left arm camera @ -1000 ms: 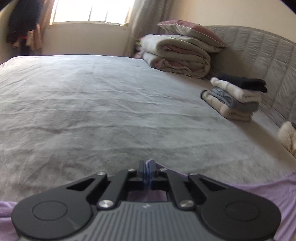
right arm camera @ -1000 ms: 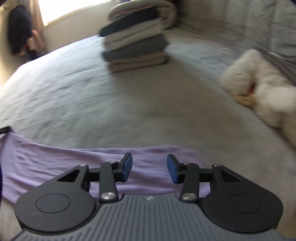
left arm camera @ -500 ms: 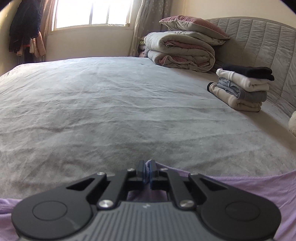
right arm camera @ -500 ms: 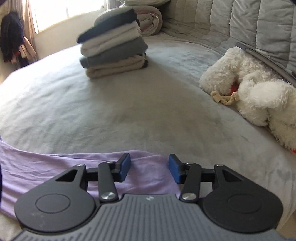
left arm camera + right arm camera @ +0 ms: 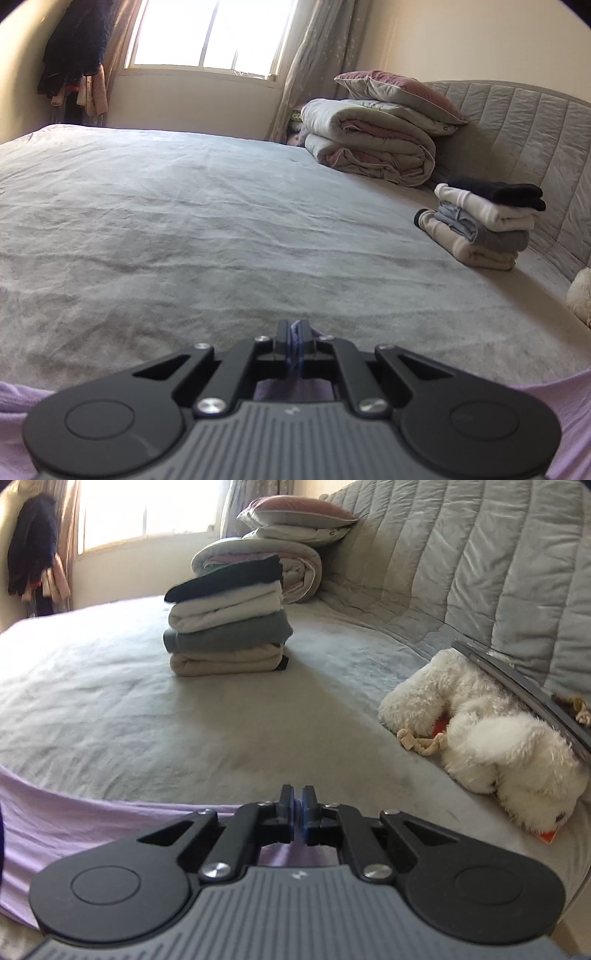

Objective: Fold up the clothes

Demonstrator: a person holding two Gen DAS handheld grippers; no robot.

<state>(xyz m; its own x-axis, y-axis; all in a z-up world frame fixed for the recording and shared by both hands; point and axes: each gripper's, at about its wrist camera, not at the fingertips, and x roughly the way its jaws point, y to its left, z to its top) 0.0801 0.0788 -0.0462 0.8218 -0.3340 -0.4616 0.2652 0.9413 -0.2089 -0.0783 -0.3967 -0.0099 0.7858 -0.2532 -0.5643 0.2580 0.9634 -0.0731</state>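
Clothes (image 5: 225, 627) sit stacked at eleven o'clock, while the lilac garment (image 5: 92, 819) remains unfolded, pinched by the left gripper (image 5: 294, 345), the right gripper (image 5: 298, 816) closed at its edge.

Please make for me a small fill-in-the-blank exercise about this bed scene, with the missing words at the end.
1. The left gripper is shut on the edge of a garment whose colour is ____.
2. The top item of the folded clothes stack is ____ in colour.
3. The white plush toy lies on the bed to the ____ of the stack in the right wrist view.
4. A pillow rests on top of a folded ____.

Missing words: lilac; black; right; quilt
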